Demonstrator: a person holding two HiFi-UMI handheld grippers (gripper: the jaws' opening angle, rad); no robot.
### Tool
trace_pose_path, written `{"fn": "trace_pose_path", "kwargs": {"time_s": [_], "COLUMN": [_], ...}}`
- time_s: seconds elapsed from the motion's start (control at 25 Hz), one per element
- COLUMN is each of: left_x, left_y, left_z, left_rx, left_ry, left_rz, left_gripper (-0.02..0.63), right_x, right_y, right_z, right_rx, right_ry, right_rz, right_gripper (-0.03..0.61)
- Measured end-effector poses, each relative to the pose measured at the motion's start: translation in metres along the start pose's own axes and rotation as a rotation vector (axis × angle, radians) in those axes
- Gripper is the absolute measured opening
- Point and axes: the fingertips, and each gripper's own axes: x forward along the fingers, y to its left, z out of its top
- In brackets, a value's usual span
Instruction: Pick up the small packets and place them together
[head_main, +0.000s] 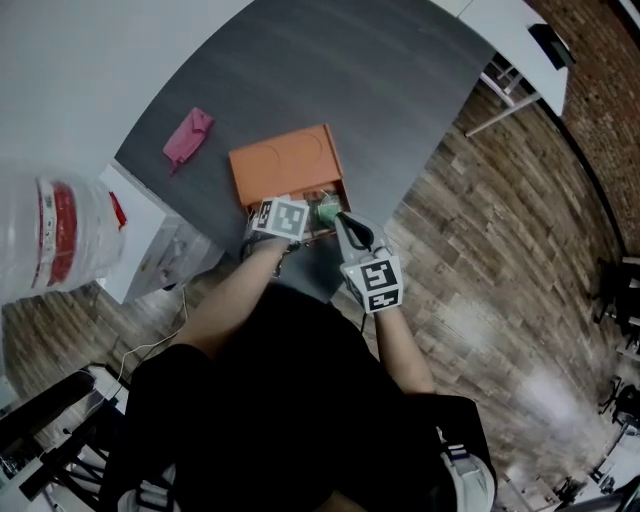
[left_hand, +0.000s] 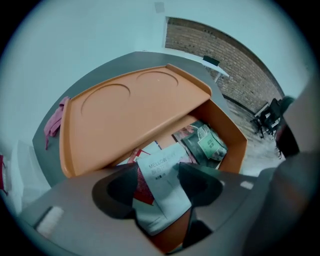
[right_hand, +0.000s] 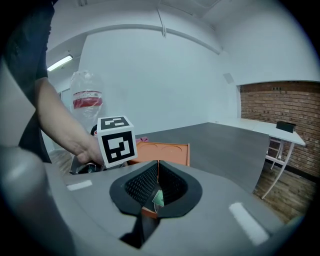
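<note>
Left gripper (left_hand: 159, 179): jaws apart above white packet (left_hand: 167, 167) inside orange box (left_hand: 235, 145) | right gripper (right_hand: 157, 175): jaws together | packets judged light, thin, floppy, slick | recommended hold: pinch a free edge, not the face.

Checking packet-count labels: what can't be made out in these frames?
- Left gripper view: the orange lid covers most of the box; packets beneath are hidden.
- Left gripper view: the white packet's near end sits behind the left claw's body.
- Right gripper view: green scrap at the shut right claw; gripped or merely behind, unclear.
- Head view: box contents too small; both claws overlap them.
</note>
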Motion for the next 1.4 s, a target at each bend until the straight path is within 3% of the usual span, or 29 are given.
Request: {"fn": "trace_pose_path", "kwargs": {"time_s": [0.24,0.36,0.64,0.84,1.12,1.4], "left_x": [0.000,-0.012,-0.026,-0.041,-0.063,-0.076], "left_y": [0.004,0.018,0.013,0.018,0.013,0.021], "left_z": [0.002,0.004,0.006,0.002,0.016,0.014], "left_rx": [0.080,0.125,0.104,0.048,0.017,-0.027], "left_ry": [-0.042,-0.134,-0.242,-0.255,-0.399,-0.447], "left_rz": [0.089,0.151,0.034,-0.013,-0.107,-0.158], "left_gripper": [0.242,0.000,0.000,0.000,0.000,0.000], "right_x": [0.002,0.003,0.006,0.015,0.032,0.052], "right_y": [0.002,0.000,0.002,0.010,0.020,0.011], "right_z": [0.002,-0.001,-0.003,-0.003,-0.001,-0.028], "right_rx": [-0.014,-0.011,0.002,-0.030,-0.088,-0.187], "right_ry": [-0.003,-0.001,0.007,0.031,0.078,0.286], "right_rz": [0.031,0.024,0.018,0.042,0.075,0.007], "right_gripper": [0.003,0.003,0.003,0.003,0.003,0.017]}}
